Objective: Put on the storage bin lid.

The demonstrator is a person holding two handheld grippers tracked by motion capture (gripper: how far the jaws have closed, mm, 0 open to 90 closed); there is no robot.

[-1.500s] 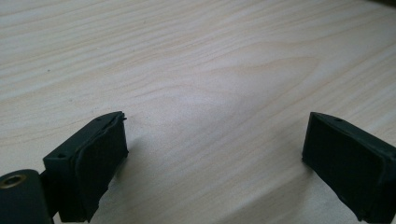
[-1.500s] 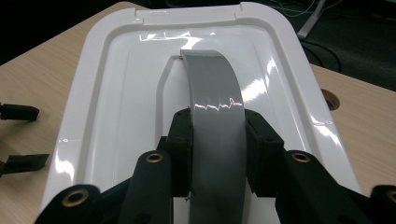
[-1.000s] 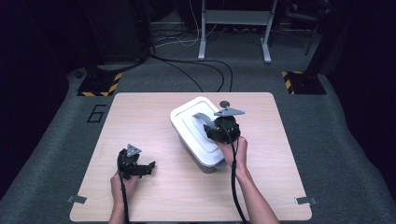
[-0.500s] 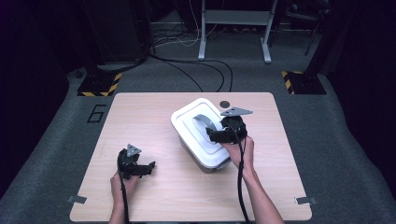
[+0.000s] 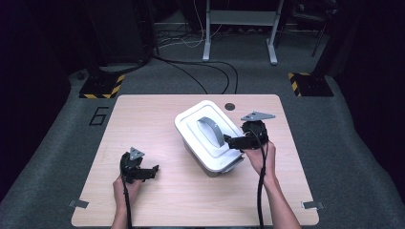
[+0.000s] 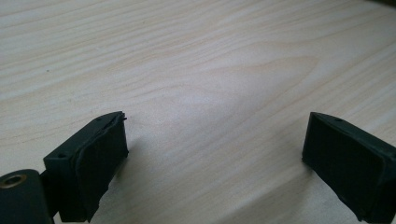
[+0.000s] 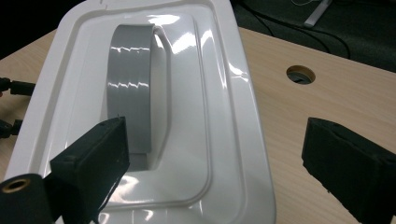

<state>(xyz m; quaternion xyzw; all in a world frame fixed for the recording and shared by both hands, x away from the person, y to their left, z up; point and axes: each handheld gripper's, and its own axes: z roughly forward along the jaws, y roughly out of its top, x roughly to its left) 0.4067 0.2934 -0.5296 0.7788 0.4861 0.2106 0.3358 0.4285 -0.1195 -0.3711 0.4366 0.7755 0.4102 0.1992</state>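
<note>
**Both grippers wide, white box in mid-table**

We see the white lidded box [image 5: 210, 138] sitting slightly right of the centre of the wooden table [image 5: 157, 119], turned at an angle to the table's edges. Its lid is on, with a grey arched handle [image 5: 210, 130] lying in the lid's sunken middle.

Our right gripper [image 5: 234, 142] is at the box's right-hand near corner, its tips over the lid's edge. Its jaws have just been opening, and in the right gripper view they stand far apart — one over the near end of the lid's recess by the grey handle [image 7: 130, 88], the other out over bare wood beside the box [image 7: 187, 116]. Nothing is pressed between them; the pads touch neither handle nor lid that we can tell.

Our left gripper [image 5: 152, 171] is low over the table's near-left part, well apart from the box. In the left gripper view its jaws are spread wide with only table [image 6: 196, 70] between them — released, holding nothing.

A round hole [image 5: 230, 106] lies in the tabletop just behind the box.
</note>
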